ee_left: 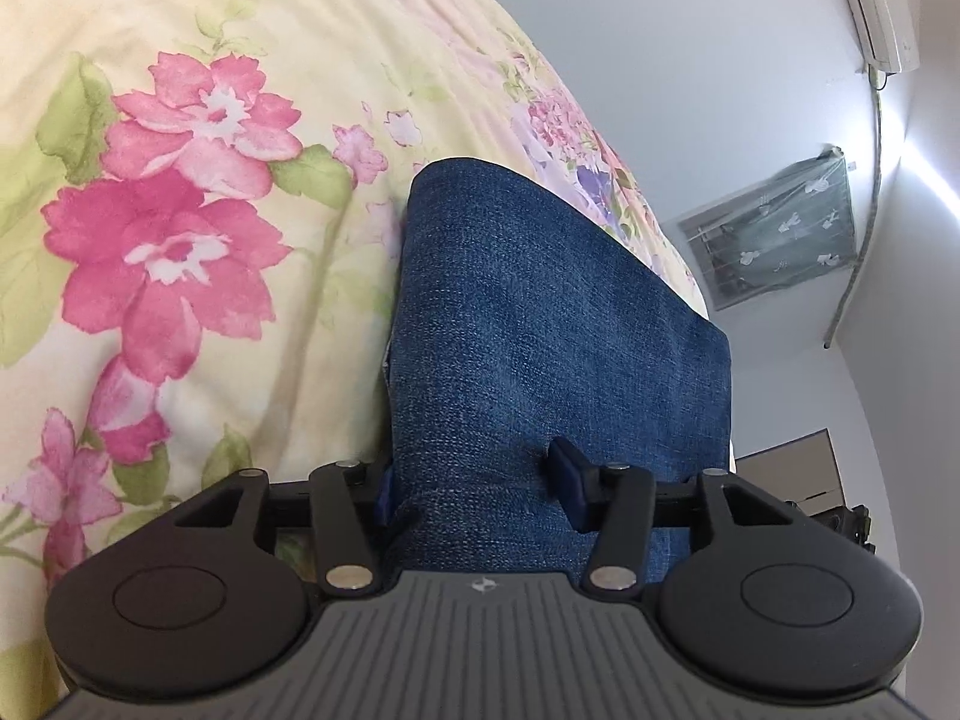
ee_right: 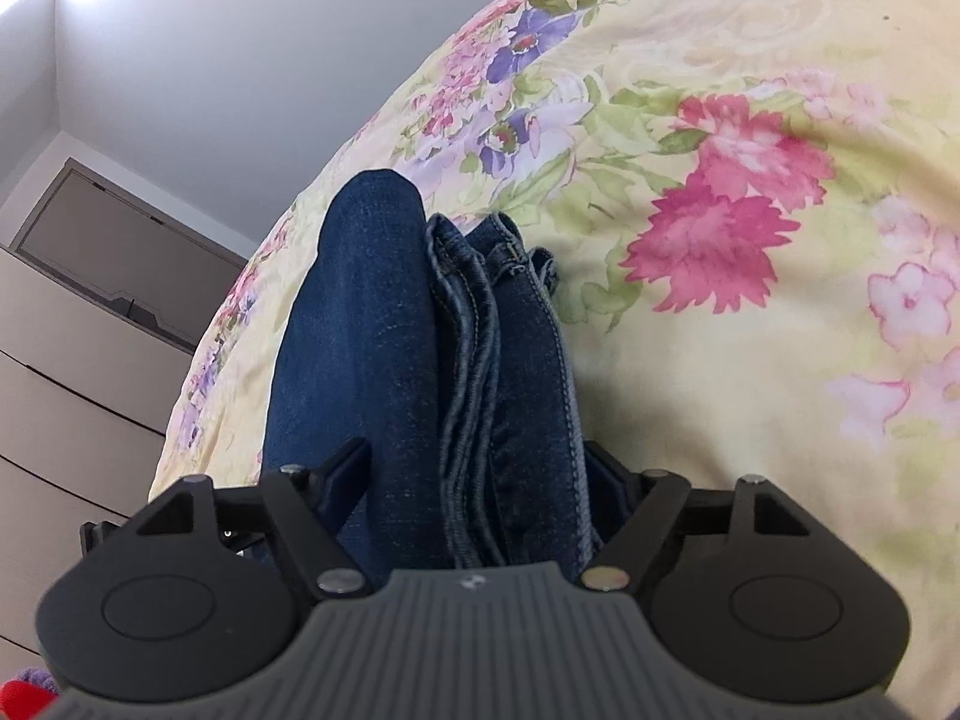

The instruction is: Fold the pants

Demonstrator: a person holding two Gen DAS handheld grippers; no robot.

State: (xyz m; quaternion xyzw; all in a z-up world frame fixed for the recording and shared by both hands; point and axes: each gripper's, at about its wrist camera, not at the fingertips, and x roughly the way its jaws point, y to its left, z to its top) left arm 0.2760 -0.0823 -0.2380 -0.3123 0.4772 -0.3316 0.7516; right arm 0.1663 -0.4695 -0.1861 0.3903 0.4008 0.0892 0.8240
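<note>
Folded blue denim pants (ee_left: 540, 312) lie on a pale yellow bedspread (ee_left: 210, 210) printed with pink flowers. In the left wrist view my left gripper (ee_left: 477, 489) straddles the near end of the fold; the jaws stand apart and do not pinch the cloth. In the right wrist view the pants (ee_right: 372, 330) show stacked layers with stitched seams and hems (ee_right: 480, 300) on the right side. My right gripper (ee_right: 477, 480) is spread wide around this near end, with both fingers clear of the denim. The bedspread (ee_right: 750, 240) fills the right of that view.
The bed's edge runs close along the pants on the wall side. Beyond it are a white wall, an air conditioner (ee_left: 876, 6), a curtained window (ee_left: 780, 228), a dark cabinet (ee_left: 798, 468) and beige drawers (ee_right: 72, 396). Something red (ee_right: 18, 699) shows at the corner.
</note>
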